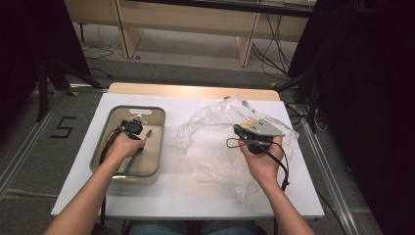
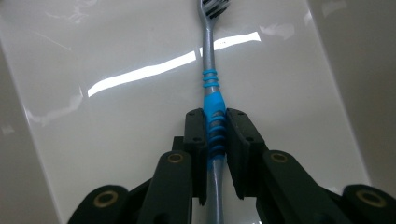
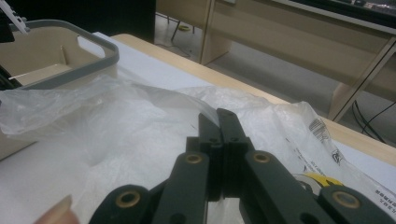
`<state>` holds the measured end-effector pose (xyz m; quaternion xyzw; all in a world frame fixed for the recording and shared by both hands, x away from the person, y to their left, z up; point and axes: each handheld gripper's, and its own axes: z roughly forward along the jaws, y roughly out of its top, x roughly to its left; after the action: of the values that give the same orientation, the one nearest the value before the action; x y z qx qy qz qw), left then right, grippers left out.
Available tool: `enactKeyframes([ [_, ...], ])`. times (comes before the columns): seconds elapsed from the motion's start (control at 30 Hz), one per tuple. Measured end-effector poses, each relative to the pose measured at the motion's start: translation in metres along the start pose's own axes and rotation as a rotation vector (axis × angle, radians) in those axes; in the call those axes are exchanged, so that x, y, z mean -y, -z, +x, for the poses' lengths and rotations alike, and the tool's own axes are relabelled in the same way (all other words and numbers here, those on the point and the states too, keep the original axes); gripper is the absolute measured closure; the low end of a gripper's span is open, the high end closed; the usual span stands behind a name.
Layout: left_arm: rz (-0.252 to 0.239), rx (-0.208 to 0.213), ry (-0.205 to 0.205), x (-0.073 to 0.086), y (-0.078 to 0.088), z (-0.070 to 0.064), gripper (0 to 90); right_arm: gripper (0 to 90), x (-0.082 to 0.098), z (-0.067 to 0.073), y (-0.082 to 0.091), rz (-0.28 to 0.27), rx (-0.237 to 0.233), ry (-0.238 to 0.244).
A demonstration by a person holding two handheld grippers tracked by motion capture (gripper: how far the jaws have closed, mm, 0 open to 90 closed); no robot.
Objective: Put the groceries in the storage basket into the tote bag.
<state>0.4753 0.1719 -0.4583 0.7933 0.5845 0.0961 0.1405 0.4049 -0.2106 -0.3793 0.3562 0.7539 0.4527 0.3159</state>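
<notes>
At left of the high view, the left gripper is pinching the toothbrush inside the bin; the right gripper, fingers pressed together, is nipping the plastic bag.

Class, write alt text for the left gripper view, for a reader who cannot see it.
The left claw grips the blue ribbed part of a grey toothbrush between its two black jaws. The toothbrush points away, its bristled head at the top edge, and lies on the glossy pale floor of a bin.

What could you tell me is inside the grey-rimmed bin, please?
The bin holds a toothbrush with a blue grip, clamped by the left hand-held gripper. The hand covers part of the floor, so anything beneath stays hidden.
</notes>
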Motion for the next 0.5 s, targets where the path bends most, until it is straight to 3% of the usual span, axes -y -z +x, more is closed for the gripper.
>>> enactKeyframes([
  [0.1, -0.004, -0.005, -0.022, 0.0005, 0.0005, -0.0010, 79.0, 90.0, 0.0002, -0.0003, -0.0001, 0.001, 0.000, 0.002],
  [0.5, -0.027, 0.029, -0.020, 0.0035, 0.0012, 0.0036, 79.2, 90.0, 0.0004, -0.0003, -0.0004, 0.003, 0.002, -0.001],
])
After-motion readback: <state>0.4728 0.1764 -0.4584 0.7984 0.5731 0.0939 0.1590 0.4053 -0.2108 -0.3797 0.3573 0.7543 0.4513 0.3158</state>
